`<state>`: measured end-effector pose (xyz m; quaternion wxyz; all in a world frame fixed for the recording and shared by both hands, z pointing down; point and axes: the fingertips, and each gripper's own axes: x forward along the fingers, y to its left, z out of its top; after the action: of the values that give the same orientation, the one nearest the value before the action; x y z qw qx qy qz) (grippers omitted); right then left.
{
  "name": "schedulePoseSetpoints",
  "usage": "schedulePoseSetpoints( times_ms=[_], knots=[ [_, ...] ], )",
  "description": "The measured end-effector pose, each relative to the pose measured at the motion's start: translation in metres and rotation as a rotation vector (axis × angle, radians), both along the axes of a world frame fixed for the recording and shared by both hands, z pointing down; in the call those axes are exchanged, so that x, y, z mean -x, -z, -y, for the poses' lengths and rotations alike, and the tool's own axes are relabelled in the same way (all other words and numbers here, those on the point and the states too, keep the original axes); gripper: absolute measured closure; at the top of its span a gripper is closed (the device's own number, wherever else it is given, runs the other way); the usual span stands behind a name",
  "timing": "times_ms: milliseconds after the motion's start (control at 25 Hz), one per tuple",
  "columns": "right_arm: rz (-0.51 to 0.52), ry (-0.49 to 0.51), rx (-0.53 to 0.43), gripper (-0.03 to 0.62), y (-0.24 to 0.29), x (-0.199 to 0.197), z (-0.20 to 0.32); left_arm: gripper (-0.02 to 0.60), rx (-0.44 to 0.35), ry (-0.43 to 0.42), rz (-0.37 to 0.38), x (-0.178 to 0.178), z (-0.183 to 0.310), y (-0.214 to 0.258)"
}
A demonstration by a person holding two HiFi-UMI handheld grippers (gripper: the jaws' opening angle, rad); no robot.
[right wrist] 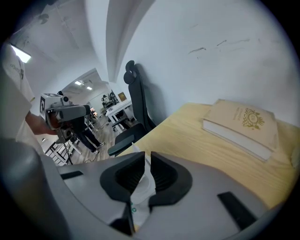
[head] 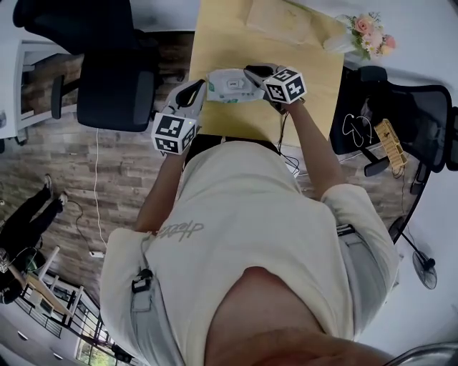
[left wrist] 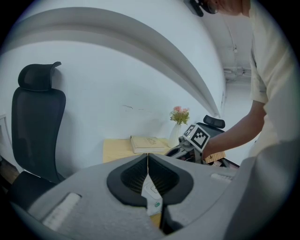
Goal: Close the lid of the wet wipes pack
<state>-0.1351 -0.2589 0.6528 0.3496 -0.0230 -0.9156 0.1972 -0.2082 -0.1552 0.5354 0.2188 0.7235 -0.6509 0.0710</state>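
The wet wipes pack (head: 232, 84) is pale green and white, with a white lid panel on top. It is held between both grippers over the near part of the wooden table (head: 215, 43). My left gripper (head: 199, 94) is shut on its left end, and the pack's thin edge (left wrist: 153, 198) shows between the jaws. My right gripper (head: 259, 78) is shut on the right end, with the pack (right wrist: 140, 192) pinched in the jaws. A white piece (right wrist: 136, 151) sticks up beyond them. Whether the lid is down I cannot tell.
A cream book (head: 279, 18) lies at the table's far side, next to a small vase of flowers (head: 368, 36). Black office chairs stand to the left (head: 118, 78) and right (head: 408, 114) of the table. Cables trail over the wood floor.
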Motion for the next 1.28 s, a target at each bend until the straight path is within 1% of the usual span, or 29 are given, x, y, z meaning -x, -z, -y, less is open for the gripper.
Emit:
schedulePoseSetpoints(
  times_ms=[240, 440, 680, 800, 1040, 1160, 1280],
  knots=[
    [0.022, 0.046, -0.067, 0.554, 0.004, -0.012, -0.019, 0.565, -0.01, -0.003, 0.019, -0.006, -0.005, 0.005],
    [-0.003, 0.08, -0.135, 0.553, -0.004, -0.023, -0.034, 0.565, -0.015, 0.0, 0.035, -0.007, -0.012, 0.009],
    [-0.034, 0.134, -0.28, 0.551, -0.016, -0.035, -0.046, 0.565, -0.006, -0.002, 0.039, -0.011, -0.024, 0.007],
    [-0.047, 0.147, -0.315, 0.551, -0.02, -0.038, -0.051, 0.565, -0.006, 0.001, 0.029, -0.012, -0.027, 0.007],
    [-0.071, 0.136, -0.308, 0.551, -0.029, -0.042, -0.055, 0.565, -0.015, 0.004, 0.023, -0.012, -0.032, 0.008],
    [-0.095, 0.115, -0.26, 0.553, -0.035, -0.043, -0.056, 0.565, -0.017, 0.005, 0.022, -0.011, -0.034, 0.008],
    [-0.133, 0.042, -0.182, 0.553, -0.043, -0.044, -0.05, 0.565, -0.017, 0.01, 0.021, -0.008, -0.035, 0.006]
  ],
)
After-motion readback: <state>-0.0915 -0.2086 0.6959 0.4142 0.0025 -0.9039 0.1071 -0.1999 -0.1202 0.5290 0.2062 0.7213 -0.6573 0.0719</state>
